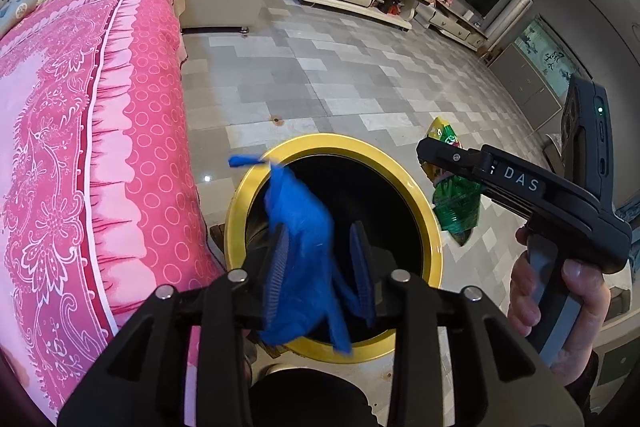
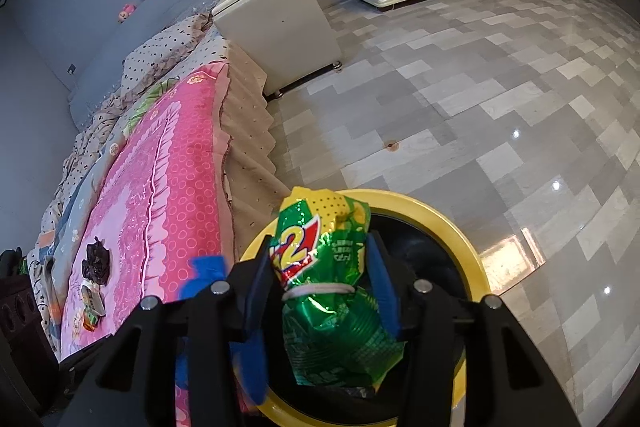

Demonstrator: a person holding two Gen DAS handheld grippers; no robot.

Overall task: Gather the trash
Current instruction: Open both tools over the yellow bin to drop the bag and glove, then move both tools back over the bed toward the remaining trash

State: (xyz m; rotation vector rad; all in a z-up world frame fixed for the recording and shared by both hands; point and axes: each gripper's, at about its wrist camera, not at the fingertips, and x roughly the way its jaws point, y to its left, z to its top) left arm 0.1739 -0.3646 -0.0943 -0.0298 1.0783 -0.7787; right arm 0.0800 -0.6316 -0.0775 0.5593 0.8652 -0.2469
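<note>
Bin: gold-rimmed round trash bin (image 1: 240, 203) standing on the tiled floor (image 1: 320, 75) right beside the bed, dark inside, both tools poised over its mouth
Left gripper (image 1: 320, 231): angled down at the opening, fingers (image 1: 276, 267) standing apart
Blue trash: a crumpled blue plastic piece (image 1: 300, 227) hangs loose in that gap, blurred, against the left-side pad with clear space before the other pad, directly above the bin's dark interior
Right gripper (image 2: 320, 243): over the bin too, on the far side from the bed, gripped by a bare hand (image 1: 560, 287) on its grey handle
Snack bag: green and yellow foil snack bag (image 2: 328, 267) sits upright between the right fingers, filling the gap and touching both blue pads, so they are clamped on it; its lower end hangs over the bin's rim
Bed: pink patterned blanket (image 2: 160, 187) spread on top; near its near end lie a crumpled black bag (image 2: 96, 261) and a small carton (image 2: 93, 301), close together, well apart from the bin
Room beyond: pale cabinet (image 2: 280, 27) at the bed's far end
</note>
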